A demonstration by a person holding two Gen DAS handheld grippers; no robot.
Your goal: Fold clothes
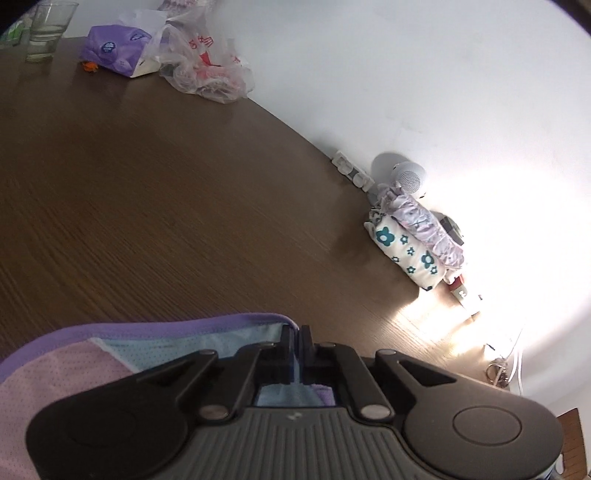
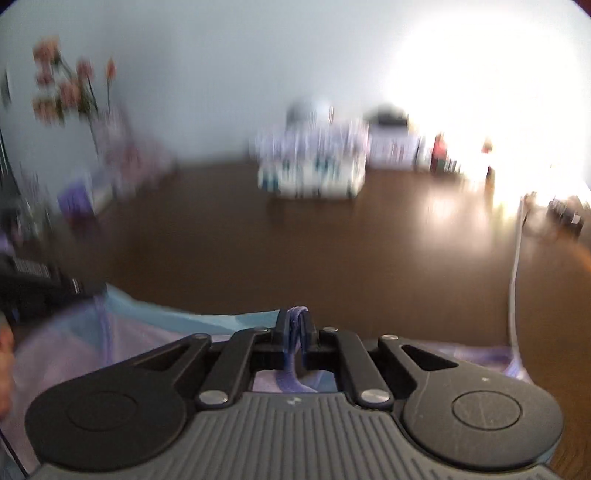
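We are folding a small piece of clothing (image 1: 70, 365). It is made of pink and light blue mesh cloth with a purple edge, and it lies on the near part of the brown wooden table (image 1: 166, 192), right under our two tools.

We start on the left. Our left gripper (image 1: 298, 338) has its two black fingers squeezed almost together. A thin bit of the blue cloth sits between them, close to the purple edge (image 1: 166, 320), so we think it is pinching that spot. We hold the cloth there so we can lift that side and lay it over.

Far back on the left of the table stand a glass (image 1: 46, 31) with a little water, a purple tissue pack (image 1: 118, 50) and a crinkly plastic bag (image 1: 207, 70). They are well away from us, so they leave room for folding. Further right, by the white wall, sits a folded pile of flowery cloth (image 1: 413, 240). We guess that is where finished things go.

Now the right. The right wrist picture is blurry. Our right gripper (image 2: 295, 328) is squeezed narrow too, and a bunched purple strip (image 2: 293, 339) of the clothing is caught between its fingers. The cloth (image 2: 166, 325) spreads out to the left of it.

With both sides held, we think the next job is to carry the cloth over evenly. If one side slips, the fold may come out crooked.
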